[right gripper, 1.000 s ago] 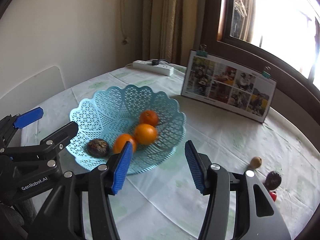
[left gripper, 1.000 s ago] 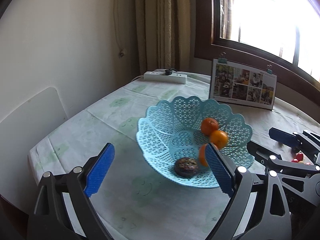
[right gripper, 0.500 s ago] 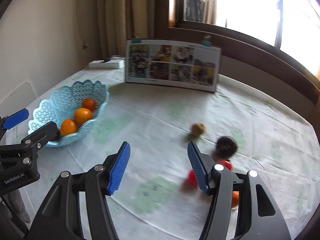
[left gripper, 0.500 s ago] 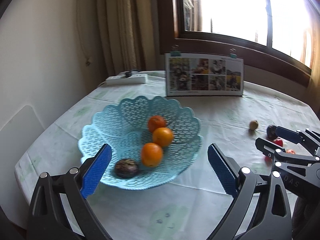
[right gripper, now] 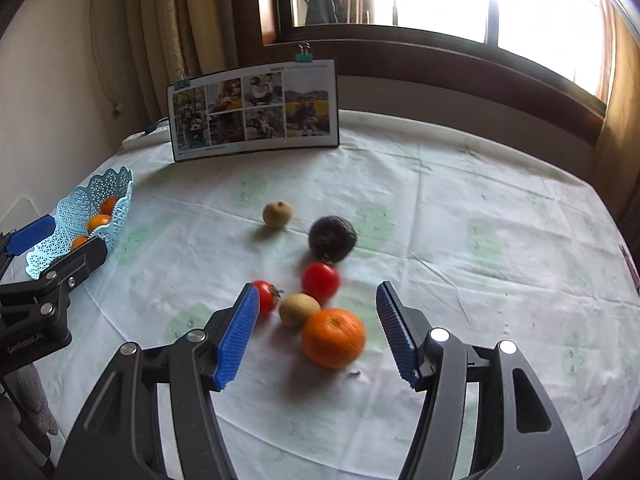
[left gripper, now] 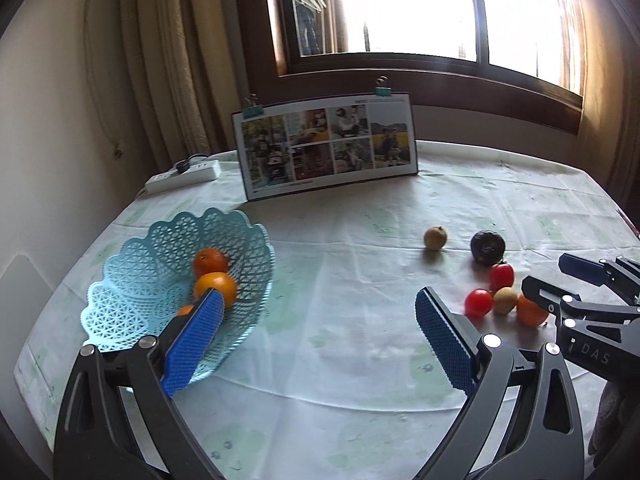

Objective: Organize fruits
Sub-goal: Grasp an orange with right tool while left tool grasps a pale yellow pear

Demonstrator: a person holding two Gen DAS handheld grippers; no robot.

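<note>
A light blue lattice basket [left gripper: 132,280] [right gripper: 116,184] on the table's left side holds oranges [left gripper: 211,262]. To the right, loose fruit lies on the cloth: an orange [right gripper: 334,337] [left gripper: 530,312], two red tomatoes [right gripper: 320,282] [left gripper: 478,303], two small tan fruits [right gripper: 298,310] [left gripper: 435,237] and a dark round fruit [right gripper: 332,238] [left gripper: 487,247]. My right gripper [right gripper: 318,338] is open, its blue pads either side of the orange and just above it. My left gripper [left gripper: 316,340] is open and empty over bare cloth beside the basket.
A photo board [left gripper: 328,146] [right gripper: 256,110] with binder clips stands at the back of the round table. A white power strip [left gripper: 184,176] lies behind the basket. Curtains and a dark window frame back the table. The table edge curves close on the right.
Both grippers swung right, away from the basket. The right gripper has come down close over the loose fruit cluster, now framing the orange. Both stay open.
</note>
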